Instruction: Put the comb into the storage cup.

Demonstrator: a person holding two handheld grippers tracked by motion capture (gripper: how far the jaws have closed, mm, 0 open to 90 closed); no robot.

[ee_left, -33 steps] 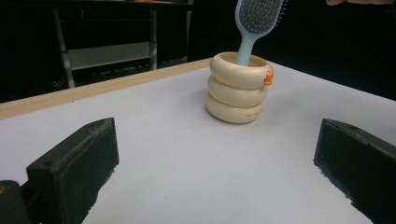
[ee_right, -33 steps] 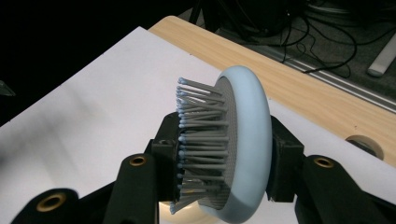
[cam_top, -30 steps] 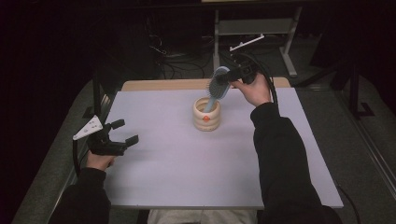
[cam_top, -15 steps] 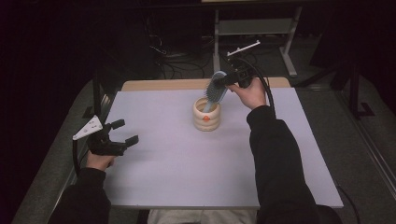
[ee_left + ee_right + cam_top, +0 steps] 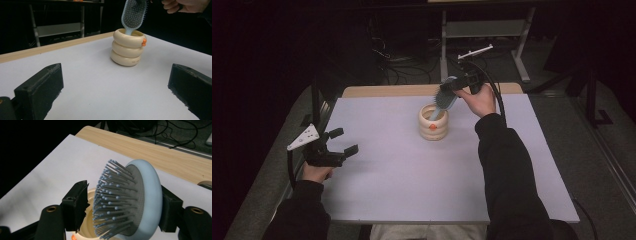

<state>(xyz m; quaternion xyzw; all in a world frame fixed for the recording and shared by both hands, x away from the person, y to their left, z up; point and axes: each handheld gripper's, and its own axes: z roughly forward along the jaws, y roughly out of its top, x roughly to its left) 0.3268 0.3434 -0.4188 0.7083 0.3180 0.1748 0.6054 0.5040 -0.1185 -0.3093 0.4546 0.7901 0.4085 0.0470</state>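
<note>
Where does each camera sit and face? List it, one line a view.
High view: above the person's side, facing forward and down on the table; forearms, left tongs, right tongs.
Left gripper view: low over the table, facing the cream holder; own open jaws.
Right gripper view: looks down on the hairbrush between its jaws, which have just been opening.
Shared: hairbrush in holder.

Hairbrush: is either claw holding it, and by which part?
Not gripped. Right claw has just been opening; the hairbrush head sits between its jaws, bristles clear of the pad, handle in the cup. Left claw open, empty.
</note>
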